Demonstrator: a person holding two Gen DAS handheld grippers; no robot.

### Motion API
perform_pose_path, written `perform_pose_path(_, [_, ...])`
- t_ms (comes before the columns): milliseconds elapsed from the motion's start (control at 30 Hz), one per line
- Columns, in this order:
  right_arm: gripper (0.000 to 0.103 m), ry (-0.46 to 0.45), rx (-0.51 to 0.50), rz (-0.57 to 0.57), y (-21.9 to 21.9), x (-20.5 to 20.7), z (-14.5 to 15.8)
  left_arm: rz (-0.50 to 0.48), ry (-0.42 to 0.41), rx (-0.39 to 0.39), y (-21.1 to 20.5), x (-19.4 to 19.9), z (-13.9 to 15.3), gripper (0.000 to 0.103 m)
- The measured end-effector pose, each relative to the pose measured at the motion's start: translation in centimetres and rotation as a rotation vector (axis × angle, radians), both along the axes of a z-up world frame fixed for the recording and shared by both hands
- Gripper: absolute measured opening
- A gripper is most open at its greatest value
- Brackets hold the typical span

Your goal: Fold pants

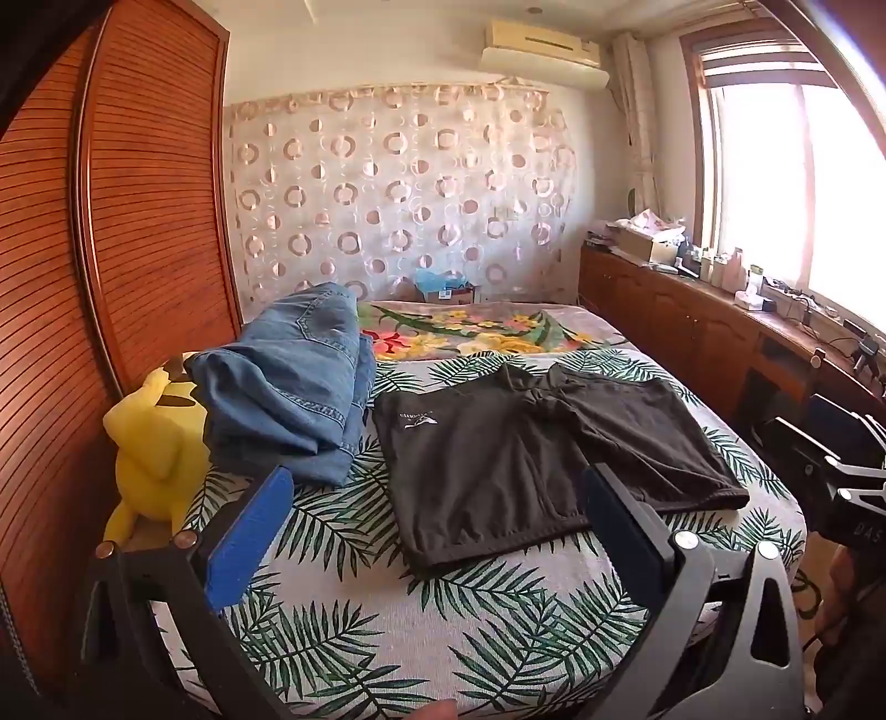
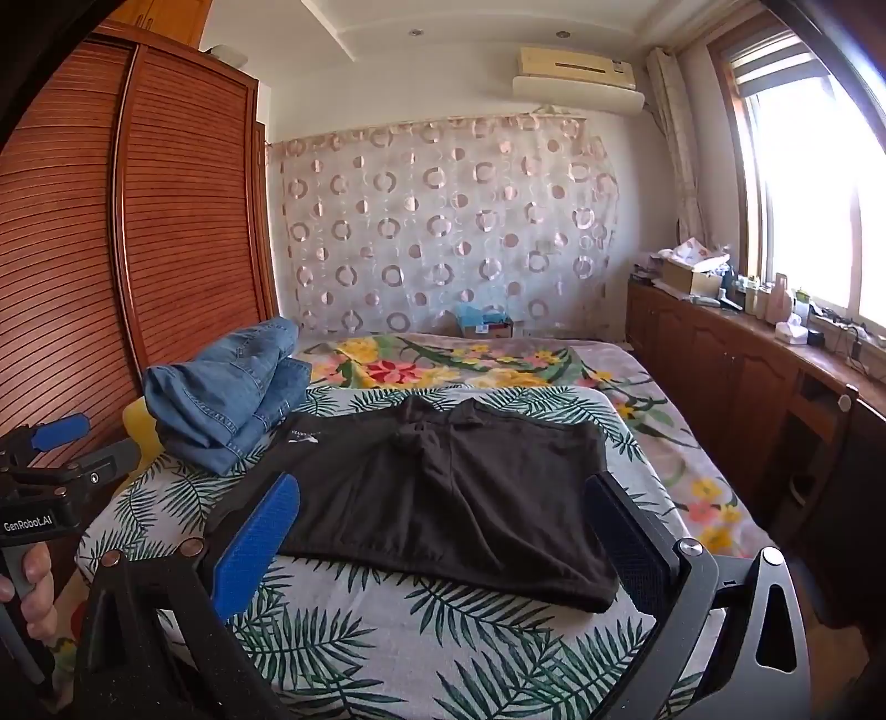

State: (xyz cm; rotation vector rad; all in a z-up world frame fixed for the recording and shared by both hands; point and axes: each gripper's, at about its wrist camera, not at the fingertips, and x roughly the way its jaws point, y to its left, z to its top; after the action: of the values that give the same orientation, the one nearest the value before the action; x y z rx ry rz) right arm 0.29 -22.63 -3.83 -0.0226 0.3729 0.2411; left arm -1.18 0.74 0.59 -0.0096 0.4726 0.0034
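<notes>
Black shorts spread flat on the leaf-print bed cover, waistband toward the near edge, both legs reaching toward the far end, a small white logo near the left hem; same black shorts central in the right wrist view, slightly bunched at the crotch; not touched by either tool. Left gripper held above the near edge of the bed, tilted down, blue pads spread wide with nothing between them but air; right gripper likewise tilted down over the near edge, fingers at full spread, gripping nothing. Folded blue jeans piled just left of the shorts, touching or nearly touching their left edge; yellow plush toy wedged beside the jeans against the slatted wooden wardrobe. Floral blanket across the far part of the bed; circle-patterned curtain hung on the far wall, air conditioner above it. Bright window at right over a long wooden cabinet cluttered with boxes and bottles. Fingers of a hand wrapped round the left tool's handle at the left edge of the right wrist view.
</notes>
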Motion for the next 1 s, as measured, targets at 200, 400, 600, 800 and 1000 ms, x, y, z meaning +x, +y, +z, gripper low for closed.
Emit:
perform_pose_path(200, [0.102,-0.001,0.002,0.002,0.18,-0.26,0.14,0.001,0.002,0.010,-0.51,0.52,-0.37,0.103])
perform_pose_path(400, [0.102,0.000,0.004,0.003,0.19,-0.24,0.16,0.001,0.002,0.011,-0.44,0.37,-0.30,0.103])
perform_pose_path(600, [0.102,0.000,0.004,0.003,0.19,-0.25,0.18,0.003,-0.001,0.010,-0.19,0.20,-0.01,0.103])
perform_pose_path(800, [0.102,-0.002,0.008,0.004,0.20,-0.46,0.38,0.002,-0.003,0.012,-0.25,0.09,0.26,0.103])
perform_pose_path(1000, [0.102,-0.003,0.011,0.005,0.23,-0.44,0.37,0.003,-0.004,0.012,-0.25,0.12,0.43,0.103])
